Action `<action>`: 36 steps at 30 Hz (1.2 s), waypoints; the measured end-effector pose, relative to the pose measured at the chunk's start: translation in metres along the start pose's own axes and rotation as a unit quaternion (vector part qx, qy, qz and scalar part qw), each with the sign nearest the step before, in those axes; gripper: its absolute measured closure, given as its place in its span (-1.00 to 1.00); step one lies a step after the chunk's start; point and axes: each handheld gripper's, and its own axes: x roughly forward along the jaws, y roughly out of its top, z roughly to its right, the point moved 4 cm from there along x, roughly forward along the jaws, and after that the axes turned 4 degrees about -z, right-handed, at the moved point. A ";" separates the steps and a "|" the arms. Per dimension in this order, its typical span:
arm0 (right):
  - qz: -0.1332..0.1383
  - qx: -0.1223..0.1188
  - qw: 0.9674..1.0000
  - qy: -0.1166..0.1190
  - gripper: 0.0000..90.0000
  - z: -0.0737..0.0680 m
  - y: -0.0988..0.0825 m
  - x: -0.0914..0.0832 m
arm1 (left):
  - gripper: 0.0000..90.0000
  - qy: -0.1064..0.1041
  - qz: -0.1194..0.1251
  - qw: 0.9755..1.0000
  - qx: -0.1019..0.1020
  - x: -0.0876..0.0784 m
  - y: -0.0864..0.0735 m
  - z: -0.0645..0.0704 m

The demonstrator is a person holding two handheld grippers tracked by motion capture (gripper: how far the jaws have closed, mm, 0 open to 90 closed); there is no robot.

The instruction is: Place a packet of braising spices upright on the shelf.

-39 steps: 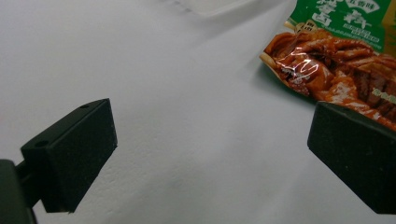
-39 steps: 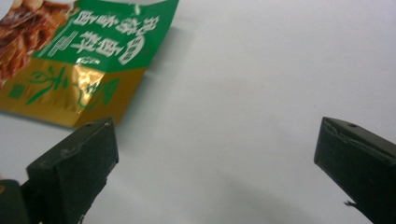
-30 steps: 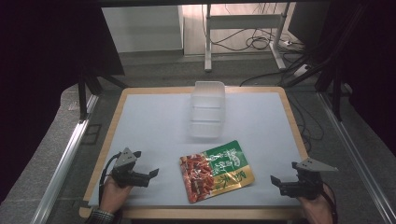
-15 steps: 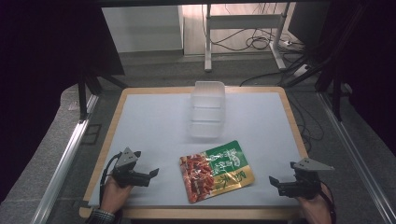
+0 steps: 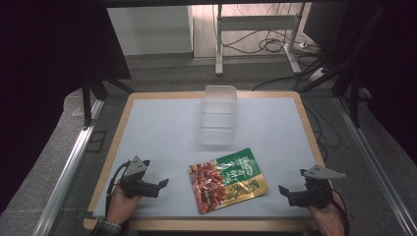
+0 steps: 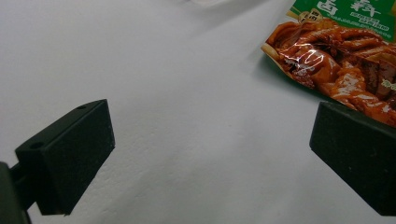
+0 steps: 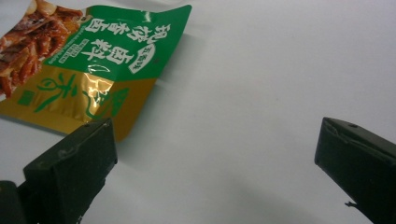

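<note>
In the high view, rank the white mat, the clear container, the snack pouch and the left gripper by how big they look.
1. White mat, by far the largest.
2. Snack pouch and clear container: about alike; the container sits farther from the camera, so I won't rank them.
3. Left gripper, smallest.

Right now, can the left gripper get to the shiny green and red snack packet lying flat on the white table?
Probably yes. The left gripper has its jaws wide open and points toward the shiny green and red snack packet, with bare white table between them and nothing in the way.
</note>
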 end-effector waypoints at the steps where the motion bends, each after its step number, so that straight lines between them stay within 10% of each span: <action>1: -0.001 0.001 1.000 0.004 -1.00 -0.001 0.001 0.001 | -1.00 0.001 0.000 1.000 0.000 0.000 0.000 0.000; 36: 0.009 -0.015 0.999 0.035 -0.99 -0.012 0.029 0.034 | -1.00 0.001 -0.001 1.000 0.006 0.002 0.002 0.004</action>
